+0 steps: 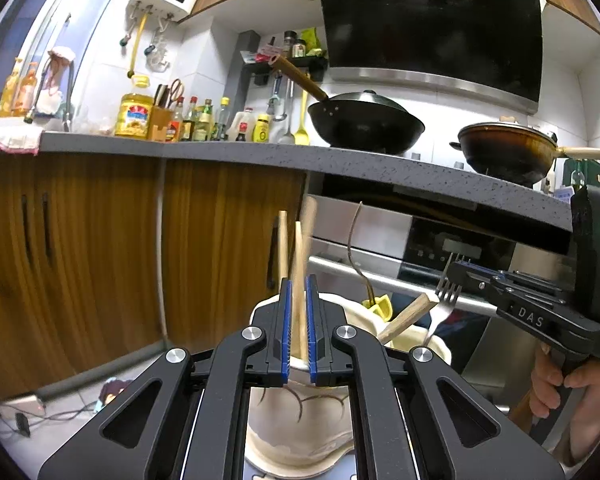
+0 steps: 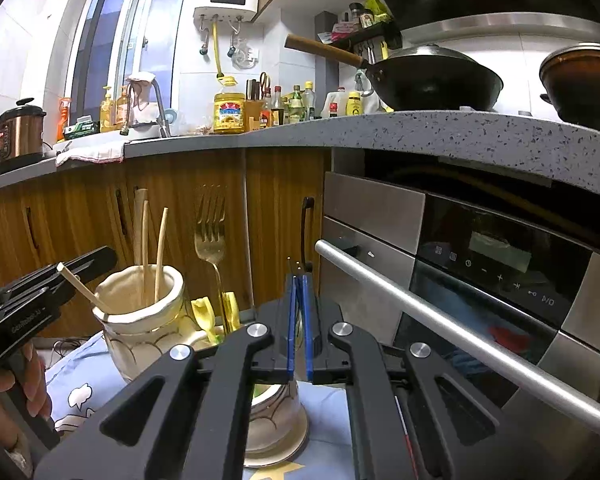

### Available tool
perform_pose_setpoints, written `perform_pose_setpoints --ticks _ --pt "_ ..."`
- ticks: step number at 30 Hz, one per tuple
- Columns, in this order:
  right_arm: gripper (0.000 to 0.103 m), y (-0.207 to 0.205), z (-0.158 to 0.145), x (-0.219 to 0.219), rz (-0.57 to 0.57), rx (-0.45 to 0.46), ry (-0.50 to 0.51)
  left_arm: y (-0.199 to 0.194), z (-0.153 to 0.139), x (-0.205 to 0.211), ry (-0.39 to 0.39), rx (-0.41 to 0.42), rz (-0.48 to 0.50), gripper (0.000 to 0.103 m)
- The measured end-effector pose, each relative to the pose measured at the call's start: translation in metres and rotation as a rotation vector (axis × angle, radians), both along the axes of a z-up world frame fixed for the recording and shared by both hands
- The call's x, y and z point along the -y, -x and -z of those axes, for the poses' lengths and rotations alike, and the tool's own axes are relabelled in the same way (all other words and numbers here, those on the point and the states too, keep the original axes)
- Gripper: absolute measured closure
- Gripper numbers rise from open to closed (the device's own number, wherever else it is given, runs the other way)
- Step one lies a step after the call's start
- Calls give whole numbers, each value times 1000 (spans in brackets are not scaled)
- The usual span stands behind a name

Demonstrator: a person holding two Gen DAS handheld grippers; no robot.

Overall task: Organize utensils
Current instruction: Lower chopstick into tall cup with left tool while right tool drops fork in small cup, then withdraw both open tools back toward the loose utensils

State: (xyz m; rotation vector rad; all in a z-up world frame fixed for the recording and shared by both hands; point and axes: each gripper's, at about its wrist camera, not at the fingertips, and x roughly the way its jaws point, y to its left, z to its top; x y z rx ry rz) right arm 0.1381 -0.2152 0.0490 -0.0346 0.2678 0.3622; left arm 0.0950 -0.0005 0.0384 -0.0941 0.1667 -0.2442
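My left gripper [image 1: 299, 292] is shut on a wooden chopstick [image 1: 299, 248] that stands upright over a cream ceramic jar [image 1: 300, 420]. From the right wrist view, that chopstick [image 2: 82, 286] slants into the jar [image 2: 140, 320], beside two others [image 2: 160, 256] and a wooden handle [image 2: 140, 216]. My right gripper [image 2: 299, 284] is shut on a silver fork [image 1: 446, 300], tines up, above a second cream holder [image 2: 276, 420]. A gold fork [image 2: 210, 240] stands between the holders next to yellow pieces [image 2: 204, 316].
The holders stand on a light blue cloth [image 2: 80, 380]. Behind them are wooden cabinet doors [image 1: 100, 260] and a built-in oven with a metal bar handle [image 2: 440, 332]. The grey counter [image 1: 340, 160] above carries woks and bottles. A hand [image 1: 560, 384] grips the right tool.
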Motion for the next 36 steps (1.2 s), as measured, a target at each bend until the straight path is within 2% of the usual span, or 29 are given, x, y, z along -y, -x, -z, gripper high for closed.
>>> perform_pose_setpoints --ticks 4,6,7,8,10,12,14,15,17,20,21,27,36 --pt "100 -1 0 1 3 -6 -7 -1 1 1 -4 -2 -4 89" --pt "96 -1 -1 1 6 -1 -9 -1 1 1 -2 -2 -8 84" --pt "86 -1 -1 2 8 2 -11 -1 1 1 1 -2 -9 78" --pt "70 0 -2 3 5 6 -20 -1 0 0 5 0 -11 74" --pt "56 3 -5 6 2 23 -38 1 1 -1 15 2 -14 59" --pt "50 6 -7 7 -2 40 -46 5 0 -3 13 6 -23 52" --pt "39 9 -10 9 -4 58 -56 8 0 -3 11 12 -32 45" --pt "36 11 -11 10 -6 65 -62 11 -1 -5 15 16 -36 38" --pt "21 14 -14 11 -7 76 -78 15 -2 -7 25 22 -46 29" --pt "5 19 -18 17 0 99 -115 22 -3 -12 44 27 -67 15" --pt "5 21 -19 20 3 105 -127 24 -3 -14 46 29 -85 8" --pt "5 28 -23 26 20 92 -155 35 -1 -22 67 4 -117 5" --pt "5 53 -15 27 21 68 -146 53 17 -11 -34 -95 -122 5"
